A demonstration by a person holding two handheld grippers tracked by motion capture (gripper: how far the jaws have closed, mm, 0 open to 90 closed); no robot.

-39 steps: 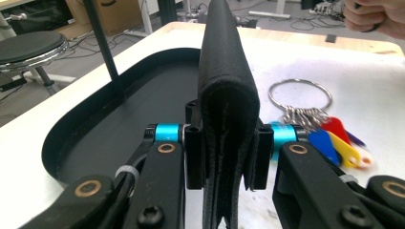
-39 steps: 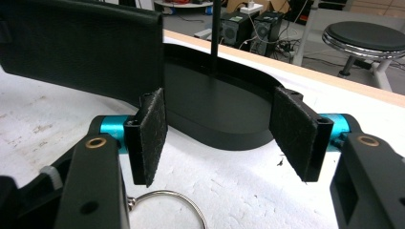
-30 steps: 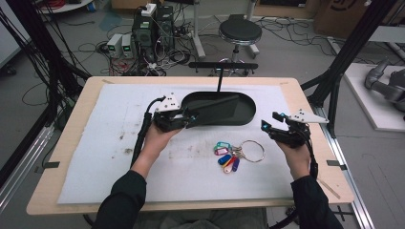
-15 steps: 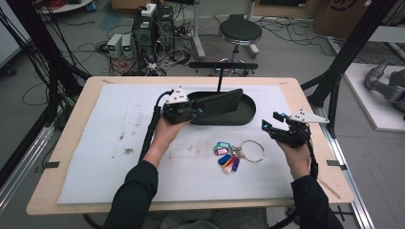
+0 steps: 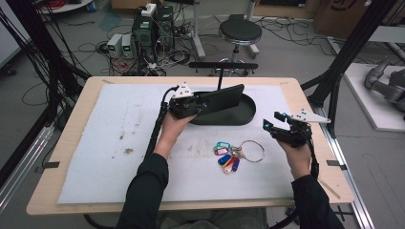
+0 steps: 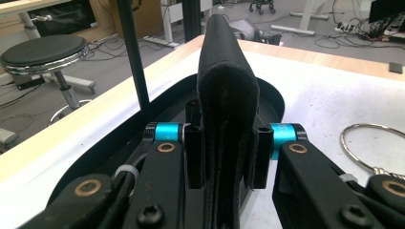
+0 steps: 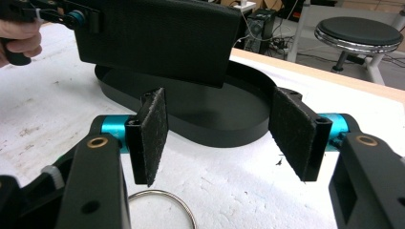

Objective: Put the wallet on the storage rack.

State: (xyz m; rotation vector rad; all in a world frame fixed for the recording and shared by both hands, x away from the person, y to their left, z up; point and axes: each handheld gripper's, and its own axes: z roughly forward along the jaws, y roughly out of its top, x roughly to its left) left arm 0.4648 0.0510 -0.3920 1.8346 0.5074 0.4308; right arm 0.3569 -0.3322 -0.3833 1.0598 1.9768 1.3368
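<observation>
My left gripper is shut on one end of a flat black fabric case, holding it on edge above a black oval tray. In the left gripper view the case stands upright between the jaws, over the tray. A key ring with coloured tags lies on the white mat in front of the tray. Right of the tray, my right gripper hovers open with nothing between its pads. The right gripper view faces the tray, with the held case above it.
The white mat covers most of the wooden table. A black post with a crossbar stands at the far edge behind the tray. On the floor beyond are a stool and electronics with cables.
My left gripper has carried the black case up and away from me, from low in the tray to raised on edge above it. The right gripper has stayed put.
</observation>
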